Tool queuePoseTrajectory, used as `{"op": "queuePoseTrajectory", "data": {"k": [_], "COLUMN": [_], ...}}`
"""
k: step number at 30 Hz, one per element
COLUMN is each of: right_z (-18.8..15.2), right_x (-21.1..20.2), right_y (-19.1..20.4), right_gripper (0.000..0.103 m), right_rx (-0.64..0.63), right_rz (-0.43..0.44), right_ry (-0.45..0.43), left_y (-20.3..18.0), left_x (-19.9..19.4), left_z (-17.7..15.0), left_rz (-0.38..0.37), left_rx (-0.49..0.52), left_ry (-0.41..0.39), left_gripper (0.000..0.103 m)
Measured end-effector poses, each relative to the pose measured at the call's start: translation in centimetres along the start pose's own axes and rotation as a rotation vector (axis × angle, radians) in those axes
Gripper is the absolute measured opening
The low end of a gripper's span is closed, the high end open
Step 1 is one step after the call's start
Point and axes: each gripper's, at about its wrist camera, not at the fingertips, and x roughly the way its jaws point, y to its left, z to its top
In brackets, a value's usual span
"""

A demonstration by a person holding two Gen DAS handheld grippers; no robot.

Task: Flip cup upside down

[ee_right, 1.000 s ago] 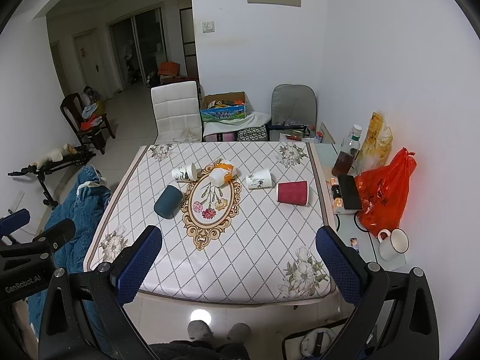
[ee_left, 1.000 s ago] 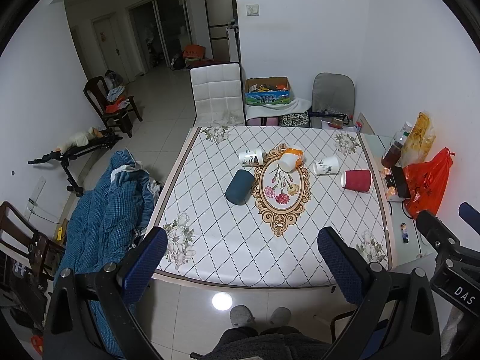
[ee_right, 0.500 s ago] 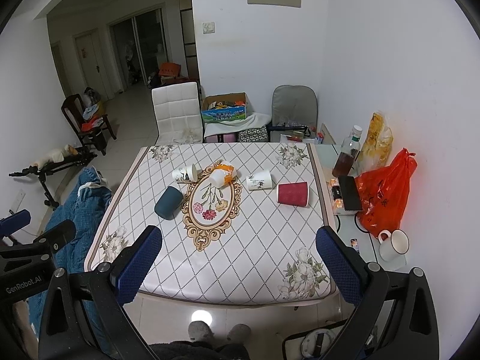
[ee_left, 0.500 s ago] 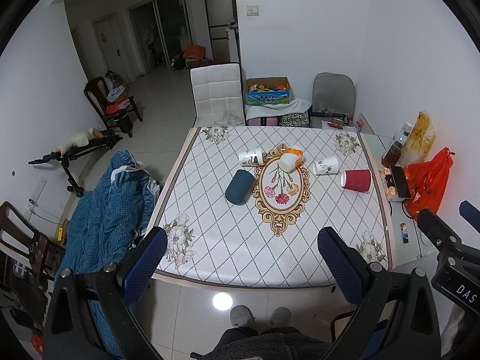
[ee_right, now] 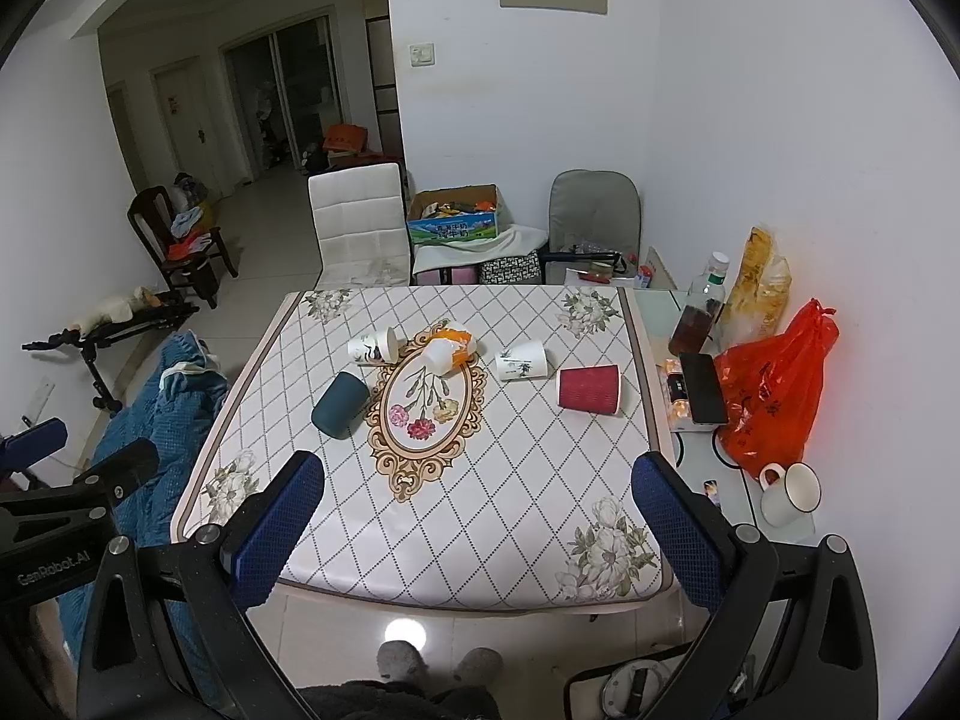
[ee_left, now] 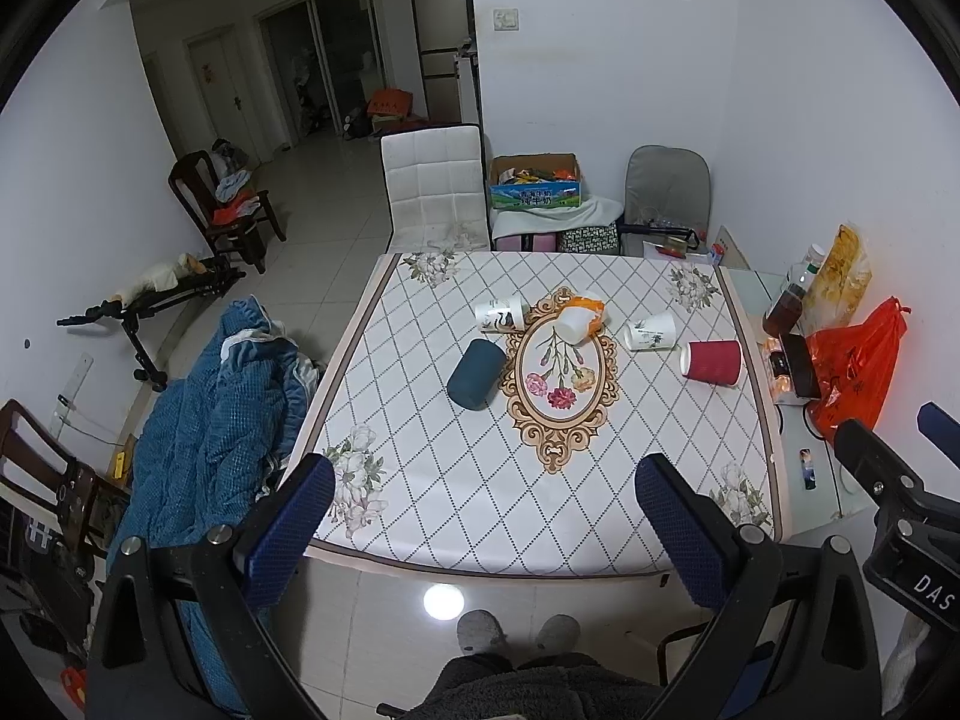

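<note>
Several cups lie on their sides on the table [ee_left: 456,504]: a dark teal cup [ee_left: 475,373] [ee_right: 339,396], a red ribbed cup [ee_left: 712,362] [ee_right: 589,390], a white printed cup [ee_left: 500,314] [ee_right: 373,347] at the back left, a white and orange cup [ee_left: 579,320] [ee_right: 445,350] at the back middle, and a white printed cup [ee_left: 650,331] [ee_right: 522,360]. My left gripper [ee_left: 483,510] is open and empty, high above the table's near edge. My right gripper [ee_right: 477,507] is open and empty too, beside it.
A side shelf at the right holds a bottle [ee_right: 699,312], a red bag [ee_right: 774,384], a phone [ee_right: 703,387] and a white mug [ee_right: 789,492]. A blue blanket [ee_left: 210,426] lies left of the table. Chairs [ee_left: 435,186] and a box [ee_left: 534,186] stand behind it.
</note>
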Motion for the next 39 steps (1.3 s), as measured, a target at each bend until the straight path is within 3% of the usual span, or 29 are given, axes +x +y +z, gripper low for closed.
{"op": "queuePoseTrajectory", "data": {"k": [11, 19, 29, 39], "right_z": [-0.2, -1.4, -4.4, -7.3], "right_x": [2.7, 9.5, 20.4, 33.1], "right_y": [-1.4, -2.6, -3.1, -2.4], "right_gripper": [0.103, 0.103, 0.103, 0.103], "right_rx": [-0.022, -0.031, 0.004, 0.071], "right_rz": [0.015, 0.01, -0.001, -0.048], "right_ry": [0.039, 0.149, 0.343, 0.576], "left_y": [-1.5, -1.4, 0.2, 1.8], "left_x": [1.8, 7.2, 16.5, 29.5], "left_z": [0.6, 0.6, 2.1, 6.0], "left_rz": [0.037, 0.12, 0.193, 0.166], "left_rx": [-0.036, -0.069, -0.044, 0.056], "left_ry": [0.043, 0.099, 0.199, 0.373], "left_gripper": [0.103, 0.103, 0.103, 0.103]}}
